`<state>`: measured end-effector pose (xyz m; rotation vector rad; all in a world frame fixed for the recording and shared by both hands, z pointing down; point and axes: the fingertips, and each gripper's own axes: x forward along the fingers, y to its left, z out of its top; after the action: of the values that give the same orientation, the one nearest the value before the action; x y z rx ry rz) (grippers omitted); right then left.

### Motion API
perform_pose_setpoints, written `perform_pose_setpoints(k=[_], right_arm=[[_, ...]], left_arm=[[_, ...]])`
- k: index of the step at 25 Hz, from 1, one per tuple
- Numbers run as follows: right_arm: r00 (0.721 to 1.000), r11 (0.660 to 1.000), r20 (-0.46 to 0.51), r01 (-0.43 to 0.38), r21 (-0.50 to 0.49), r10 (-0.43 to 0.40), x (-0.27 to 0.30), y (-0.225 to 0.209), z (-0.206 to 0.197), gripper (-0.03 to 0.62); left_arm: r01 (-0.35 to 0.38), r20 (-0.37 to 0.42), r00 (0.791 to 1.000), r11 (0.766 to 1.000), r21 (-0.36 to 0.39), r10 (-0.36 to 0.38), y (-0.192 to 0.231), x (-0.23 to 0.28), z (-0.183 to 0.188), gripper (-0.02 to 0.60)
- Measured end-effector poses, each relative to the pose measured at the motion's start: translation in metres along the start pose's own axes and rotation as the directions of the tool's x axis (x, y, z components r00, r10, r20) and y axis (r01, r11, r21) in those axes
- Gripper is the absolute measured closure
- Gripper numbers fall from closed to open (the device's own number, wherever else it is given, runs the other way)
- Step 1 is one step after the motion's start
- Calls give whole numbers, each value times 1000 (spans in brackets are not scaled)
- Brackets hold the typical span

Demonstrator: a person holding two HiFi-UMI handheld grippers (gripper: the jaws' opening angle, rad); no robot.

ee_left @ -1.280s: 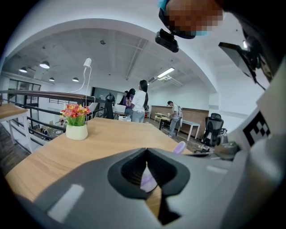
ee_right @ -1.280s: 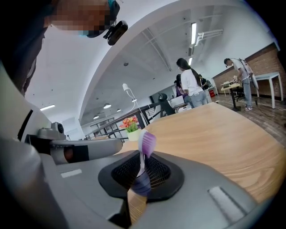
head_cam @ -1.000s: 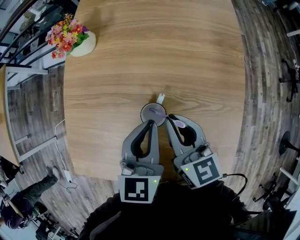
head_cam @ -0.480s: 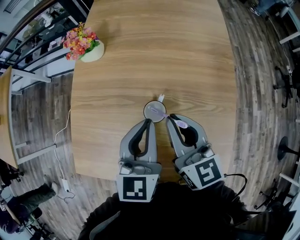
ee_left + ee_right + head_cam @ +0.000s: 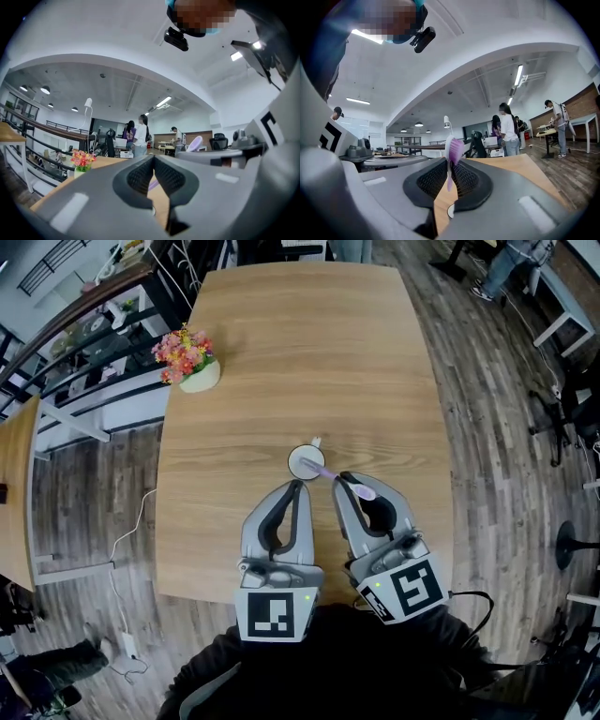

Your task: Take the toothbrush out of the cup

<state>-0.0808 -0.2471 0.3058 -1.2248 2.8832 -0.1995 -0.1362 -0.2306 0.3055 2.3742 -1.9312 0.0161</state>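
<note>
**Wooden table** [image 5: 300, 352]: looks smaller in the head view than a second ago, since both grippers have lifted away from it.

**Left gripper** [image 5: 298, 486]: jaws pressed together on nothing.

**Right gripper** [image 5: 341, 478]: jaws pinch the handle of the lilac toothbrush [image 5: 362, 490], bristle head above them (the grip looks unchanged through the lift).

**White cup** [image 5: 302, 462]: remains on the table, below the jaws.

**Toothbrush**: its lower end now appears to hang over the cup's mouth, so removal looks all but complete.
</note>
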Motion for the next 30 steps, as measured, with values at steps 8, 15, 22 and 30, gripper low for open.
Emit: perform_pose_setpoints(k=[8,15,22,30], right_arm=[[996,998,84,37,-45,-33,-37,22,39,566],[993,996,106,52,-76,-44,-53,29,47,566],[990,994,132,65,-89,-53,-62,30,60,568],[989,993,135,66,-97,-53,-59,34,60,567]], left_arm=[[28,85,996,997,68,-34,-18,-34,40,574],[47,116,992,995,91,-58,-27,-44,51,574],[60,144,987,992,108,-76,-35,-52,63,574],[68,156,984,991,116,-86,-31,-53,63,574]])
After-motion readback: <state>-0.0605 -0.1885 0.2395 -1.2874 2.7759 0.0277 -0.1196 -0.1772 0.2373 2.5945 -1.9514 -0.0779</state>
